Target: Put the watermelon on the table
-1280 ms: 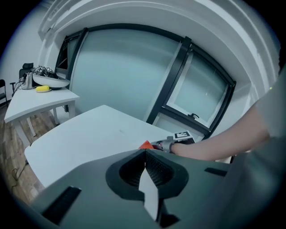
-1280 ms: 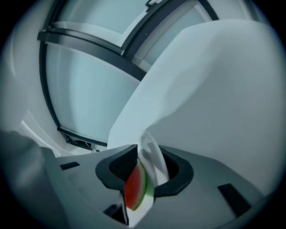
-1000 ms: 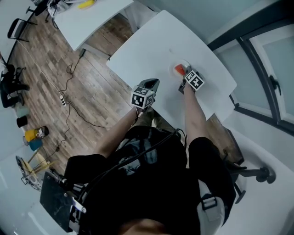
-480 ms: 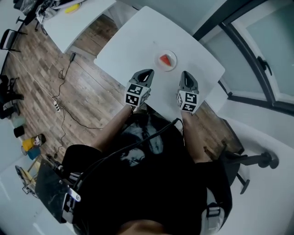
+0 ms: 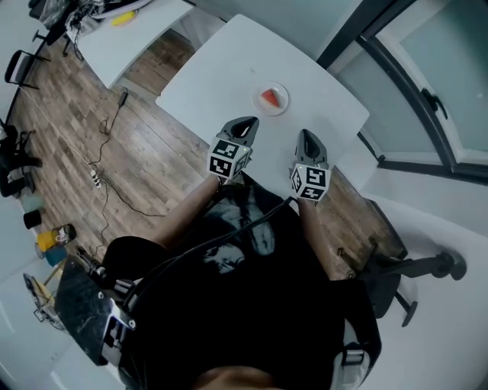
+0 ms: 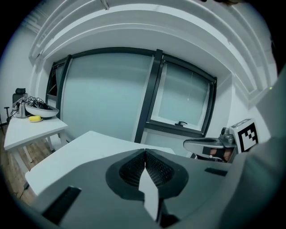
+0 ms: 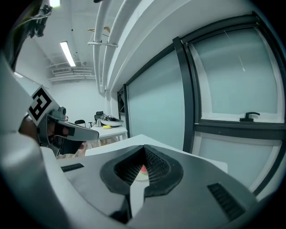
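A red watermelon slice (image 5: 271,97) lies on a small white plate (image 5: 282,104) near the far side of the white table (image 5: 221,68). Both grippers hover over the table's near edge, apart from the plate. My left gripper (image 5: 248,123) is shut and holds nothing; its jaws meet in the left gripper view (image 6: 145,152). My right gripper (image 5: 306,136) is shut and empty too. In the right gripper view its tips (image 7: 144,150) touch, and a bit of the red slice (image 7: 143,170) shows through the gap below them.
A second white table (image 5: 130,34) with a yellow object (image 5: 123,17) stands at the back left. Cables (image 5: 107,175) trail over the wooden floor. A dark window frame (image 5: 396,84) runs along the right, and a chair base (image 5: 415,278) stands beside the person.
The right gripper left the plate, shut, and drew back toward the person. The watermelon slice stayed on the plate. The left gripper rose a little.
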A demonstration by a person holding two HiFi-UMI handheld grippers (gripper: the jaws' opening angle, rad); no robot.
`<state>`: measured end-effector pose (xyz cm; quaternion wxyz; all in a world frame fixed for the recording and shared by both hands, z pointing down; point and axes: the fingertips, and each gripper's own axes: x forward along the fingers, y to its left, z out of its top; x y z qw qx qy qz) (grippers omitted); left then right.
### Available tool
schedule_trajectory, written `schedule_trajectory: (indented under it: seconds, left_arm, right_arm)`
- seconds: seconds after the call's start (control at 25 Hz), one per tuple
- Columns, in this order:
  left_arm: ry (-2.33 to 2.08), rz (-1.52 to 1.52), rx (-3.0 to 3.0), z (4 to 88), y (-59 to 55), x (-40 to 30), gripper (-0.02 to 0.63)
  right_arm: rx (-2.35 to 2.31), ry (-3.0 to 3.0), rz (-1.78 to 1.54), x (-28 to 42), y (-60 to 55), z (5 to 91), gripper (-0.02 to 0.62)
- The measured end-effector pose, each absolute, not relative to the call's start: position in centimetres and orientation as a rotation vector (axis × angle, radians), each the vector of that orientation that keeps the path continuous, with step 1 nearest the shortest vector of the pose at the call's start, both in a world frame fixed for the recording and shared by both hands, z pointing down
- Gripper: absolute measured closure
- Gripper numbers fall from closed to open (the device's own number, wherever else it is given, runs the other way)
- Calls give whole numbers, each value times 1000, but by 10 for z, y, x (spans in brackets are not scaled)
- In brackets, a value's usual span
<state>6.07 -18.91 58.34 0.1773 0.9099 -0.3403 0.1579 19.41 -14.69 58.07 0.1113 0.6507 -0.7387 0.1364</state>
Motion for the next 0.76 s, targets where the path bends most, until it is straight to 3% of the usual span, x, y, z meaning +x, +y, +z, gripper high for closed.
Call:
schedule_trajectory:
  seconds: [0.76]
  left_arm:
    - [-1006,476,2557,587,-179,53,600]
  right_arm:
    - [1928,-2186,419,194,-141,582,584]
